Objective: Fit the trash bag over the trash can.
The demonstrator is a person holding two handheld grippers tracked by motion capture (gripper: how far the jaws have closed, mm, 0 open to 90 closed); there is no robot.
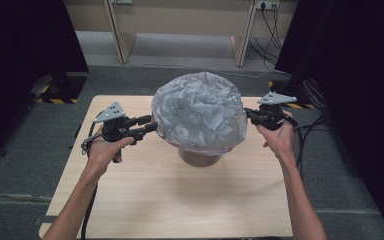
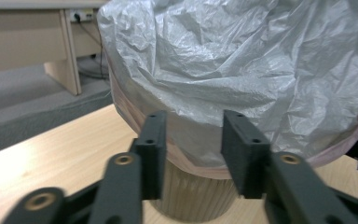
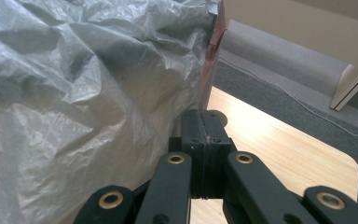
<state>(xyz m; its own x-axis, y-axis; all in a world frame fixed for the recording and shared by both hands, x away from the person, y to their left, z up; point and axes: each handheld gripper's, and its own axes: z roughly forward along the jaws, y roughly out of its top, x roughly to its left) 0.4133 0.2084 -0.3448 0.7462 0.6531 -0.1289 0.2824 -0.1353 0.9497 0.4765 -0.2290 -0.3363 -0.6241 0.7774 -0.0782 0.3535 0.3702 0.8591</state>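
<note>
Right tool (image 3: 204, 122) is clamped tight on the pink hem of the grey bag (image 1: 199, 111), which billows over a bin (image 1: 199, 158) mid-tabletop (image 1: 145, 200). Left tool (image 2: 192, 140) sits at the bag's opposite edge, jaws parted, hem just beyond them, gripping nothing.
</note>
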